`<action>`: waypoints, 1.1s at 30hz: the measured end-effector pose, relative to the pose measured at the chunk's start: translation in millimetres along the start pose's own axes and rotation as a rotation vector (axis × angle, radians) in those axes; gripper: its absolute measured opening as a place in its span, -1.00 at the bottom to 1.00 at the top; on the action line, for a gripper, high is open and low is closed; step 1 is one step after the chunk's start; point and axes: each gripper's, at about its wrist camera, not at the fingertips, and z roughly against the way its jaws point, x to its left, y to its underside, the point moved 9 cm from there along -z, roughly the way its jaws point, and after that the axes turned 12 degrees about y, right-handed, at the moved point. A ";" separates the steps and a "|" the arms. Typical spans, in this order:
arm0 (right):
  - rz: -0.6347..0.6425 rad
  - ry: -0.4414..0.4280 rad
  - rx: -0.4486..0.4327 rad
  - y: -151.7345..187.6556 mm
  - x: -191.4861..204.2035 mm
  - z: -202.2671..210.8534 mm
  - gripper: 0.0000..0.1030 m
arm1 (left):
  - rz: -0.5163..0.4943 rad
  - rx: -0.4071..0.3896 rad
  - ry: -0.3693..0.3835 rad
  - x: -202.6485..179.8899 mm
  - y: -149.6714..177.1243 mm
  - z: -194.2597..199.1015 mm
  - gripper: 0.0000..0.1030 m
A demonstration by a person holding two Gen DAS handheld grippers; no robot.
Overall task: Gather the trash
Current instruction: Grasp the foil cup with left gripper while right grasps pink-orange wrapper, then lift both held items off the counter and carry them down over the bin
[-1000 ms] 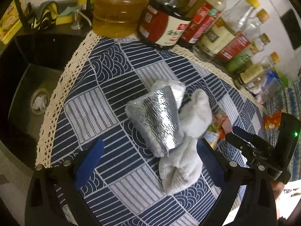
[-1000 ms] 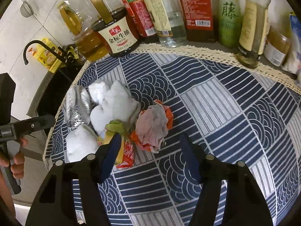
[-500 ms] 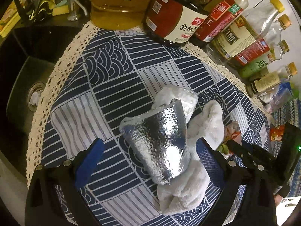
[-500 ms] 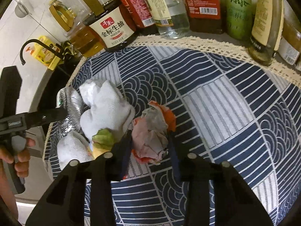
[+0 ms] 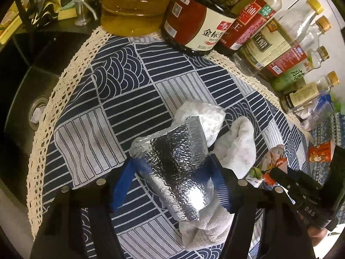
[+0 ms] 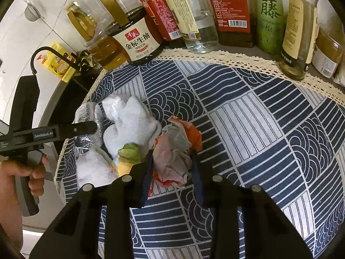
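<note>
Because the trash lies heaped on our patterned cloth [image 5: 120, 99], we grip both ends — left gripper [image 5: 172, 170] closed against the foil pouch [image 5: 179, 168], right gripper [image 6: 172, 164] pinching the crumpled wrapper [image 6: 174, 151] — each ready to lift.

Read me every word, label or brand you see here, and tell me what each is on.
"GenRobot.AI": black left gripper body.
"DAS": black right gripper body.
"金标生抽": cream label of dark soy sauce jug.
"藤": green-labelled bottle.
Remaining bottle labels, barcodes: too small or blurred.
</note>
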 end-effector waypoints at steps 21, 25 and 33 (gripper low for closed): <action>-0.066 0.075 -0.034 40.6 7.5 43.1 -0.33 | -0.107 -0.064 0.058 -7.9 21.5 65.5 0.25; -0.095 0.095 -0.045 55.7 13.6 54.9 -0.33 | -0.134 -0.068 0.078 -7.0 30.5 77.7 0.25; -0.139 0.123 -0.048 87.1 41.4 68.4 -0.33 | -0.200 -0.047 0.134 -3.2 60.9 97.3 0.25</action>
